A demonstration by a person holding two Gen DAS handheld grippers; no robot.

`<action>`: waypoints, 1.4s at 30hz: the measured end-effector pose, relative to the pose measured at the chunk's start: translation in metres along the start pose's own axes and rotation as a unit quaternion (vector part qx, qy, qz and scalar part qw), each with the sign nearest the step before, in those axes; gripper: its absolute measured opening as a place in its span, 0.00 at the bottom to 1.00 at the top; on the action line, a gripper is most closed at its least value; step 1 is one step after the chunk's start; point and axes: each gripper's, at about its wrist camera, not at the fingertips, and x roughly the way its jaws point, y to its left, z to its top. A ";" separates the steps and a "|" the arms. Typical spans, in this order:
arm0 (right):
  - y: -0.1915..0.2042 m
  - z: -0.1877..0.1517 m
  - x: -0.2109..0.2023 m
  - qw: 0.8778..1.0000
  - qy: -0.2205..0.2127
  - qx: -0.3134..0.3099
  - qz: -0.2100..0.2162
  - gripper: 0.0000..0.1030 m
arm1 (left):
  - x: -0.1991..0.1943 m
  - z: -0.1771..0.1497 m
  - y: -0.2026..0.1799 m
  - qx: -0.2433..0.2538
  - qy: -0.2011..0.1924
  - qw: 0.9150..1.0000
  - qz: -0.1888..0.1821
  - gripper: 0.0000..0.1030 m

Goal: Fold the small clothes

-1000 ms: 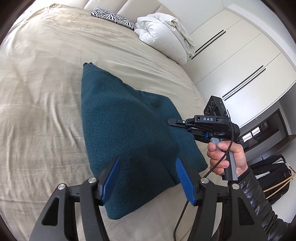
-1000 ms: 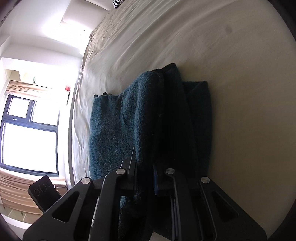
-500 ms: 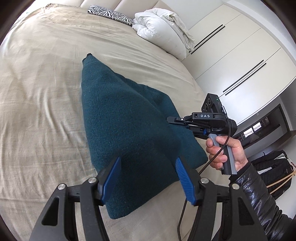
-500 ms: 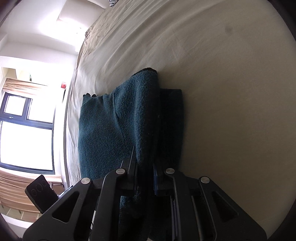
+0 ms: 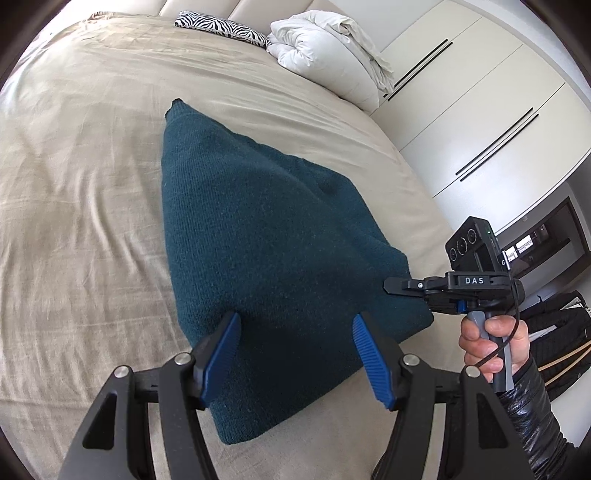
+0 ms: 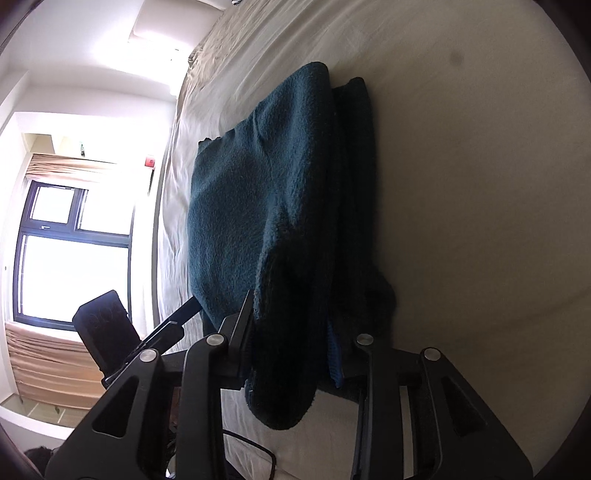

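Garment: the teal sweater (image 5: pixel 266 236) lies on the beige bed sheet (image 5: pixel 81 177), already doubled into a long wedge, with layers stacked along its right edge in the right wrist view.
Long axis: it runs away from you, from the wide hem end near your grippers to the narrow tip toward the zebra pillow (image 5: pixel 221 26) and the white duvet (image 5: pixel 332 48).
Left gripper: your left gripper (image 5: pixel 295 350) hovers over the near end with its blue pads spread wide and nothing between them; you cannot tell from here whether the pads touch the knit.
Right gripper: your right gripper (image 6: pixel 291 339) is pinched tight on the sweater's near right corner, with cloth bunched between its fingers; the right hand (image 5: pixel 495 343) carries it at the garment's right edge.
Key relation: the free cloth lies ahead of and left of the pinched corner, so a fold would likely travel along or across that long axis.
Nearer hand: your left is closer to the unheld near-left corner.
Judgement: the fold seems mid-way; grasp that corner next to keep the edges even.
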 end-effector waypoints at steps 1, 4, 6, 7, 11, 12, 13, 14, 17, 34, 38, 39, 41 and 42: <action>-0.002 -0.001 -0.001 1.000 -0.002 0.005 -0.002 0.10 | 0.000 0.001 0.000 -0.001 0.001 1.000 -0.001 0.64; -0.002 -0.001 -0.001 1.000 0.002 0.005 -0.002 0.08 | 0.001 0.002 -0.004 0.004 0.001 1.000 0.005 0.67; -0.009 0.004 0.002 1.000 0.005 -0.001 -0.003 0.08 | 0.003 0.003 -0.007 0.004 0.000 1.000 0.005 0.69; -0.007 0.005 0.001 1.000 0.004 -0.001 -0.003 0.08 | 0.005 0.002 -0.011 0.004 0.000 1.000 0.005 0.70; -0.013 0.007 -0.002 1.000 -0.001 0.003 0.005 0.08 | 0.019 -0.004 -0.019 0.011 0.007 1.000 0.006 0.70; -0.013 0.007 0.000 1.000 0.002 0.003 0.003 0.08 | 0.022 -0.008 -0.020 0.012 0.006 1.000 0.008 0.70; -0.017 0.007 0.002 1.000 0.006 0.002 0.004 0.08 | 0.025 -0.010 -0.020 0.011 0.005 1.000 0.010 0.71; -0.020 0.005 0.007 1.000 0.013 0.000 0.008 0.08 | 0.027 -0.012 -0.020 0.009 0.004 1.000 0.010 0.71; -0.044 0.007 0.007 0.999 0.008 0.016 0.042 0.07 | 0.027 -0.016 -0.022 0.019 0.002 1.000 0.011 0.73; 0.048 0.029 -0.009 0.996 -0.036 -0.065 0.055 0.15 | 0.040 0.040 -0.017 0.049 -0.046 0.991 0.117 0.53; -0.009 0.025 0.017 0.996 -0.024 0.011 0.088 0.06 | 0.051 0.033 -0.025 0.085 -0.045 0.985 0.146 0.55; -0.016 0.022 0.017 0.994 -0.031 0.017 0.107 0.04 | 0.051 0.029 -0.024 0.091 -0.045 0.983 0.150 0.58; -0.021 0.016 0.013 0.991 -0.038 0.016 0.123 0.04 | 0.053 0.026 -0.025 0.095 -0.050 0.982 0.155 0.61; -0.023 0.014 0.013 0.991 -0.038 0.013 0.127 0.04 | 0.055 0.025 -0.025 0.096 -0.052 0.981 0.157 0.62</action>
